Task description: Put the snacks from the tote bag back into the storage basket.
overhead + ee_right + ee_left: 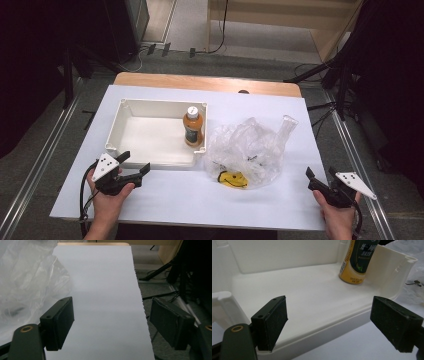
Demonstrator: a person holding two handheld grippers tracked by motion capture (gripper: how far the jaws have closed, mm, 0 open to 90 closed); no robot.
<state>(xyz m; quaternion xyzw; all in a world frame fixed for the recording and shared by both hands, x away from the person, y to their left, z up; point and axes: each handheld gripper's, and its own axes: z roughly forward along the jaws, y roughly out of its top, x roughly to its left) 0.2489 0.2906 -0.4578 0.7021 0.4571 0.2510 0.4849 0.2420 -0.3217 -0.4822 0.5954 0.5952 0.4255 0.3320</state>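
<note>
Bottle [193,126]: upright in tray [131,104] corner, stowed. Bag [248,150]: beside tray, slack. My left gripper [136,166] and right gripper [311,180]: jaws spread, empty, flanking the work, ready.

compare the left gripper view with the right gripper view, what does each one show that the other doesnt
Left gripper view: the inside of the white bin, with the orange drink bottle standing upright in its far corner. Right gripper view: the table's right edge, with floor, cables and dark stands beyond it. Both: a pair of open black jaws, the white table cover, and part of the clear plastic bag.
</note>
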